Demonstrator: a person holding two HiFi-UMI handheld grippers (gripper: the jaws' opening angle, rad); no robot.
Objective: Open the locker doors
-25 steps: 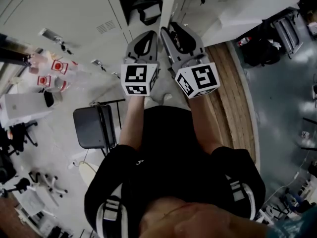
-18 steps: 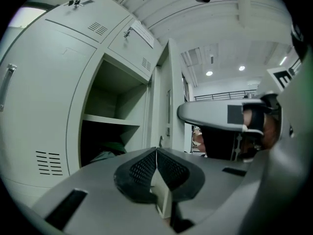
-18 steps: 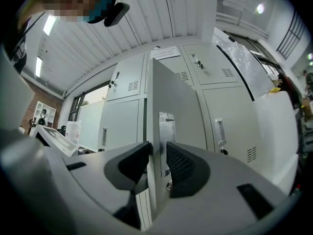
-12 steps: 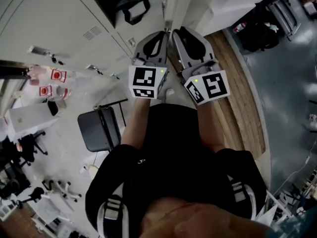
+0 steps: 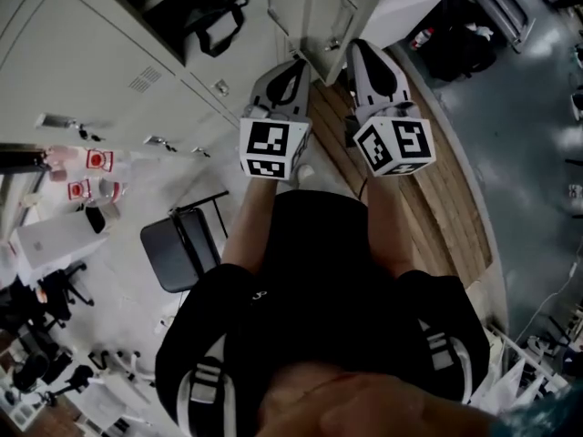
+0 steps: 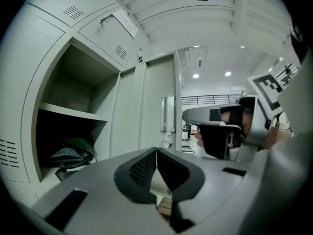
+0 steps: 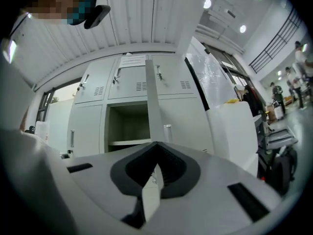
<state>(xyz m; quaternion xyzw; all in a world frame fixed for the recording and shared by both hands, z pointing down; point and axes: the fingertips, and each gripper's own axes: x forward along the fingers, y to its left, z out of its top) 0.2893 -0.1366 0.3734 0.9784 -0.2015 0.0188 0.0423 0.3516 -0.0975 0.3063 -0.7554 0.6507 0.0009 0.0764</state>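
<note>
Bay (image 6: 73, 82): open front, free room above shelf (image 6: 73, 112). Under shelf: bag (image 6: 68, 155) taking the lower space. Right of bay: door (image 7: 151, 97) swung out edge-on, barring sideways passage. Past door: wooden strip (image 5: 437, 198), bare. Left of and above bay: shut lockers (image 7: 88, 124). Well apart from bay: chair (image 5: 173, 239) on floor.

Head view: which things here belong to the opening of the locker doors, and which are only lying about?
For the job: lockers; open door, its edge between the closing jaws of the right claw; left claw, shut and empty.
Lying about: black bag inside the open locker; chair; red-labelled containers; white box.
</note>
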